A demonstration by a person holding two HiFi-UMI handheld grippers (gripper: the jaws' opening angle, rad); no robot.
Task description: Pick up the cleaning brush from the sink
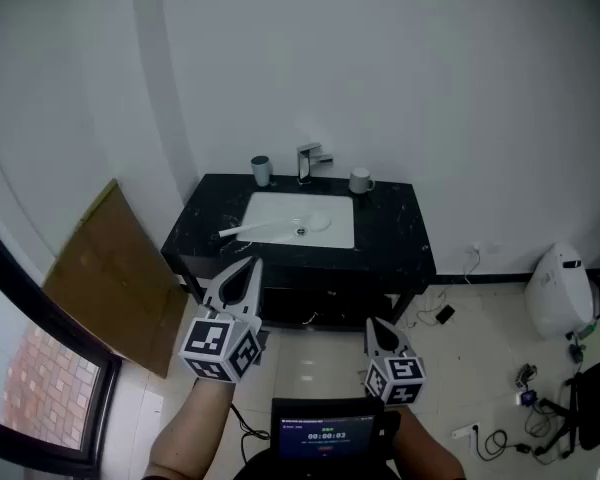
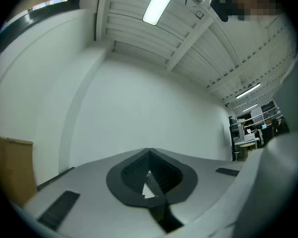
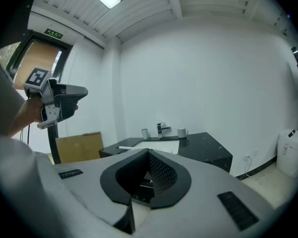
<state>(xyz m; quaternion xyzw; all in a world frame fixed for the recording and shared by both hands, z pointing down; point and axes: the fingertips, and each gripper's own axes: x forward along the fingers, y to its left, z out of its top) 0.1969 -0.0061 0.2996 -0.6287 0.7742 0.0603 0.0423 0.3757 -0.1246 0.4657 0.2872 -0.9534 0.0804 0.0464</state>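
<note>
The white cleaning brush (image 1: 280, 226) lies across the white basin of the sink (image 1: 335, 238); its long handle sticks out over the left rim. The right gripper view shows that handle as a thin white bar, the brush (image 3: 131, 147). My left gripper (image 1: 252, 266) is held up in the air in front of the counter, short of the sink, shut and empty. Its own view has the left gripper (image 2: 149, 151) with tips together against a bare wall. My right gripper (image 1: 373, 324) is lower and nearer to me, and the right gripper (image 3: 149, 151) is shut on nothing, facing the counter.
A black counter (image 1: 395, 233) carries the basin, a faucet (image 1: 308, 160), a grey cup (image 1: 261, 170) and a white mug (image 1: 361, 180). A cardboard sheet (image 1: 115, 278) leans at the left. On the floor at the right are a white appliance (image 1: 560, 288) and cables. A small screen (image 1: 325, 434) sits below.
</note>
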